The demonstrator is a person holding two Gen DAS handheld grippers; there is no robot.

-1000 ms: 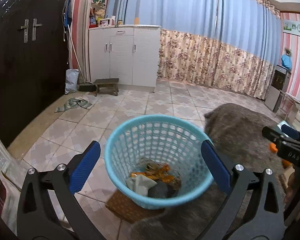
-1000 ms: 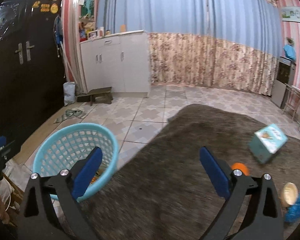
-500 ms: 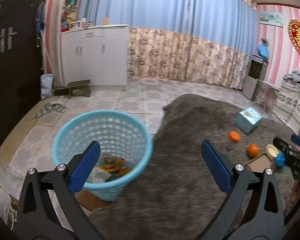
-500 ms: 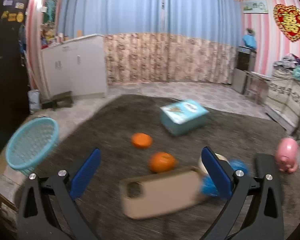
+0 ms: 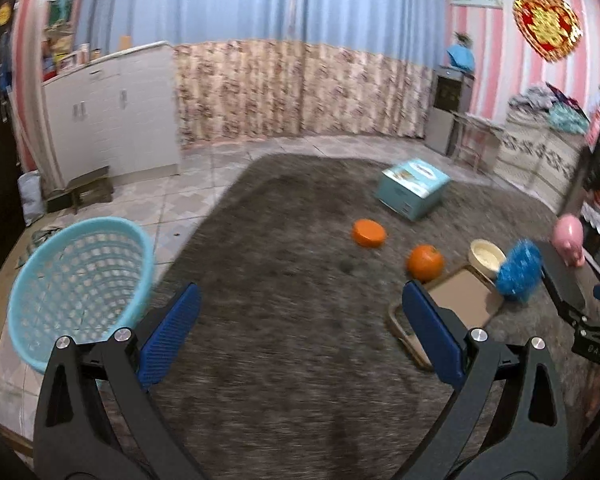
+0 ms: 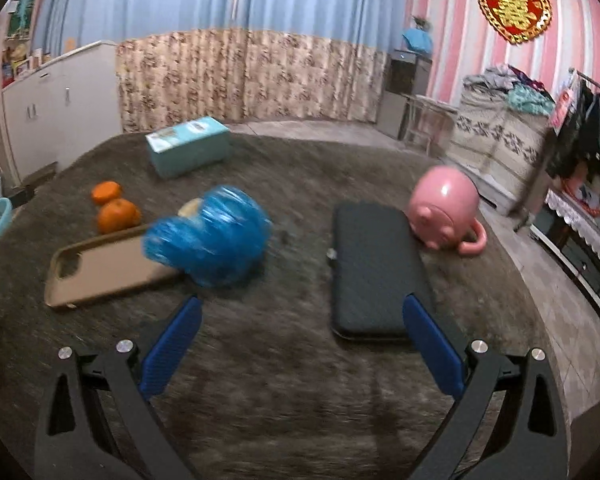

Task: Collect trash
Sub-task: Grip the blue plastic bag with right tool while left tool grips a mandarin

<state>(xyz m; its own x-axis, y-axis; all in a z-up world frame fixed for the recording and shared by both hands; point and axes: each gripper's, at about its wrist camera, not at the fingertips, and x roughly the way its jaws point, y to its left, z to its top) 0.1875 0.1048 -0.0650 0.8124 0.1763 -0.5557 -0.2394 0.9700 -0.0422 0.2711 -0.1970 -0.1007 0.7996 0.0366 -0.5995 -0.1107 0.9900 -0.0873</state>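
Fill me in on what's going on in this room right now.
A person is collecting trash with a handheld gripper in each hand. Both the left gripper and the right gripper are open and empty, hovering over a grey rug. The blue basket sits off to the left. A crumpled blue wrapper, two oranges and a tan phone case lie ahead.

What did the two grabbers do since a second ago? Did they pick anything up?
Both swung right, away from the blue basket toward the things on the rug. The right gripper now faces the blue crinkly wrapper and black case; the left gripper now sees the oranges. Nothing was picked up; both stayed open and empty, and the objects look unmoved.
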